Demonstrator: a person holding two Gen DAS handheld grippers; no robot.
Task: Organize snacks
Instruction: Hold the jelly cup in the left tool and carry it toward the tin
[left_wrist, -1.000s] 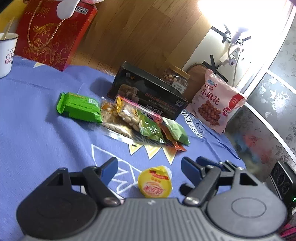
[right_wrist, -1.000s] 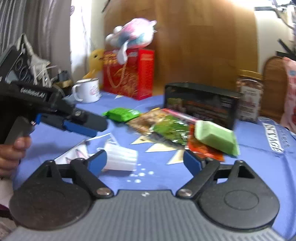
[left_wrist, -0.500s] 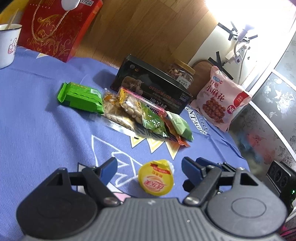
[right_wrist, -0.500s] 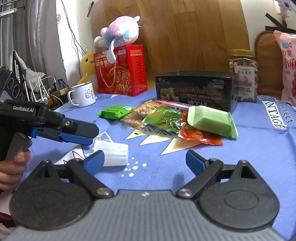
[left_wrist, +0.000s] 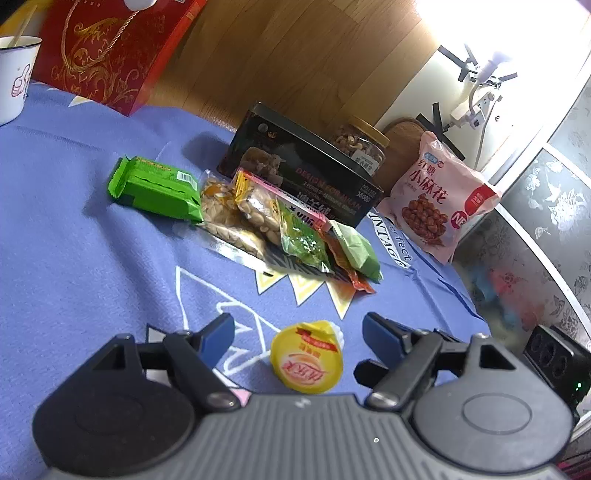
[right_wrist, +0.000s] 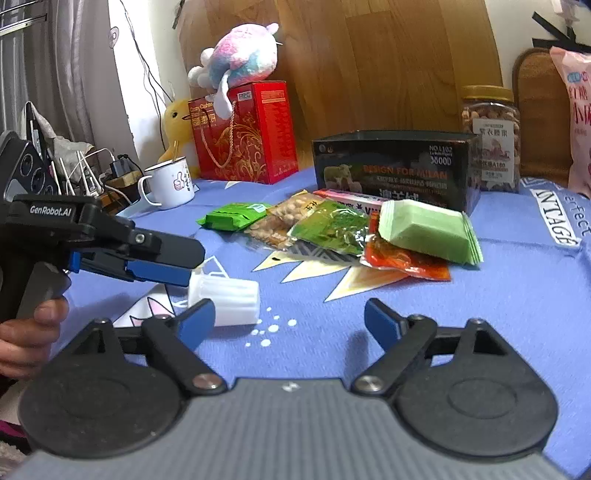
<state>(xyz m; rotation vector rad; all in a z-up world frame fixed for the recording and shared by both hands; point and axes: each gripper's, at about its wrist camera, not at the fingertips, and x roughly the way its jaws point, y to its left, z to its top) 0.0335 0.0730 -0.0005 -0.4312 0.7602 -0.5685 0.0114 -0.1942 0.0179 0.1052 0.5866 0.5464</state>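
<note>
A jelly cup (left_wrist: 306, 356) with a yellow lid lies on its side on the blue cloth, between the fingers of my left gripper (left_wrist: 299, 334). The jaws stand open and the pads are clear of the cup. In the right wrist view the cup's white body (right_wrist: 225, 301) lies just past the left finger of my right gripper (right_wrist: 290, 321). Its jaws are closing with nothing between them. The left gripper (right_wrist: 190, 267) reaches in from the left over the cup. Farther back lie a green wafer packet (left_wrist: 155, 188), peanut packets (left_wrist: 236, 218) and a pale green packet (right_wrist: 428, 230).
A black open box (right_wrist: 391, 166) stands behind the snack pile, with a jar of nuts (right_wrist: 491, 136) and a pink bag (left_wrist: 439, 199) to its right. A red gift bag (right_wrist: 243, 136), a plush toy and a white mug (right_wrist: 166, 184) stand at the back left. The table edge falls off at the right.
The right wrist view has rolled level and sharpened, and the right jaws have narrowed a little. The left gripper and the jelly cup have stayed put.
</note>
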